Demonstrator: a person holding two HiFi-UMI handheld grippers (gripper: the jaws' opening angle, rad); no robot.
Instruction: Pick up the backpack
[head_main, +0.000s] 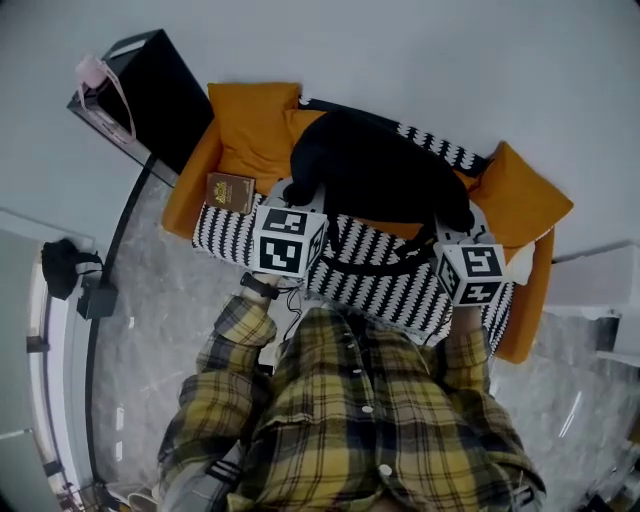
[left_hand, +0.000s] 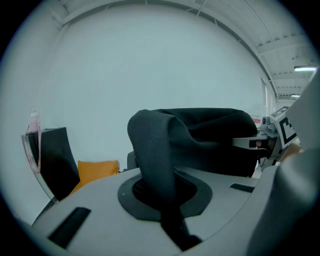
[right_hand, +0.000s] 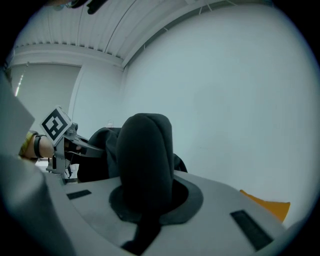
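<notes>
**Q:** Where is the backpack (head_main: 375, 170)?
**A:** It is black and sits over the striped seat of the sofa (head_main: 380, 290), toward the back edge. The orange cushion (head_main: 255, 125) is at the sofa's left end and another is at its right end. Whether the backpack's base clears the seat cannot be told.

**Q:** What is the state of each tool?
**A:** The left tool (left_hand: 162, 192) has its jaws closed on a padded strap (left_hand: 155, 145) that loops upward from the grip. The right tool (right_hand: 147, 200) has its jaws closed likewise on a second strap (right_hand: 145, 155).

**Q:** What else is there?
**A:** A brown book (head_main: 230, 192) lies at the seat's left end.
</notes>
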